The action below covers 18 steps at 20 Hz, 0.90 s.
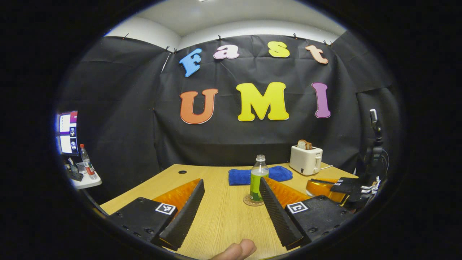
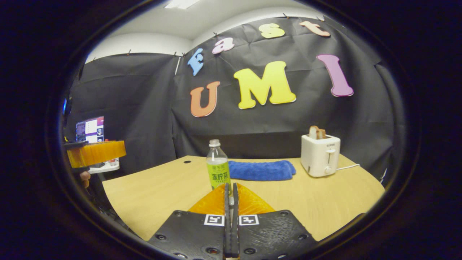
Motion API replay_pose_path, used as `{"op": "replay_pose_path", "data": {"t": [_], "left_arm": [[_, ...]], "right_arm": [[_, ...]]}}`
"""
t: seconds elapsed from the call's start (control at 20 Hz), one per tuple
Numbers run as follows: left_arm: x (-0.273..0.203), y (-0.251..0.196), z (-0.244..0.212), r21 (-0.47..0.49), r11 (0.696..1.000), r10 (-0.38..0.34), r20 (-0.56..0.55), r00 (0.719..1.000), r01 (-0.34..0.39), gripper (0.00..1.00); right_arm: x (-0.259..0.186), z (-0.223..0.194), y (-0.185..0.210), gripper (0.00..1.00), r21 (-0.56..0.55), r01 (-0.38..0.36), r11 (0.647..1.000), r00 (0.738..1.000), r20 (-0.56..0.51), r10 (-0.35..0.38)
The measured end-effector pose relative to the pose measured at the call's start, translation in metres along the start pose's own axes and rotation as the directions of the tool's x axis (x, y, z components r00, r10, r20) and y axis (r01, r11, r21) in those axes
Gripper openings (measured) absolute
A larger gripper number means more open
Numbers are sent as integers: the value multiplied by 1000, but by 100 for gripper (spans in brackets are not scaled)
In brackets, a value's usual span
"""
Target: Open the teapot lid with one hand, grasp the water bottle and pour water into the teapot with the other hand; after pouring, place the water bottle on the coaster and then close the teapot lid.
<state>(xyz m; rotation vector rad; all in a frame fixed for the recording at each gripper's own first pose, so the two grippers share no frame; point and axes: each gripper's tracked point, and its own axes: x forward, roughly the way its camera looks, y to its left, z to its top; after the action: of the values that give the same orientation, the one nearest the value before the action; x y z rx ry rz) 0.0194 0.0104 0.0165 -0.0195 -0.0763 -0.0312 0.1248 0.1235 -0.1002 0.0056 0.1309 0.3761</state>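
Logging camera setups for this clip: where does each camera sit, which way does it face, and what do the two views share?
Left gripper view: rides the left tongs, open, looking along the wooden table at the water bottle on its coaster; a fingertip shows at the bottom.
Right gripper view: rides the right tongs, shut, low over the table, facing the bottle; the other tongs' hand shows far left.
Shared: bottle, blue towel, toaster holding bread.

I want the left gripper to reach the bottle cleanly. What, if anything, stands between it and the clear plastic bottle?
Nothing visible does. The open left gripper faces the clear plastic bottle with green label on its round coaster, bare wooden table between them.
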Motion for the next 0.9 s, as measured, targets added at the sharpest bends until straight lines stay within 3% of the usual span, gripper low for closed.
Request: {"op": "replay_pose_path", "data": {"t": [0.35,0.9], "left_arm": [[-8,4,6,-70,997,-43,1,999,43,95],[-6,3,0,-58,996,-63,-28,998,61,96]], "right_arm": [[32,-35,13,0,4,16,1000,998,-67,-15],[44,-56,8,3,24,39,999,993,-113,-36]]}}
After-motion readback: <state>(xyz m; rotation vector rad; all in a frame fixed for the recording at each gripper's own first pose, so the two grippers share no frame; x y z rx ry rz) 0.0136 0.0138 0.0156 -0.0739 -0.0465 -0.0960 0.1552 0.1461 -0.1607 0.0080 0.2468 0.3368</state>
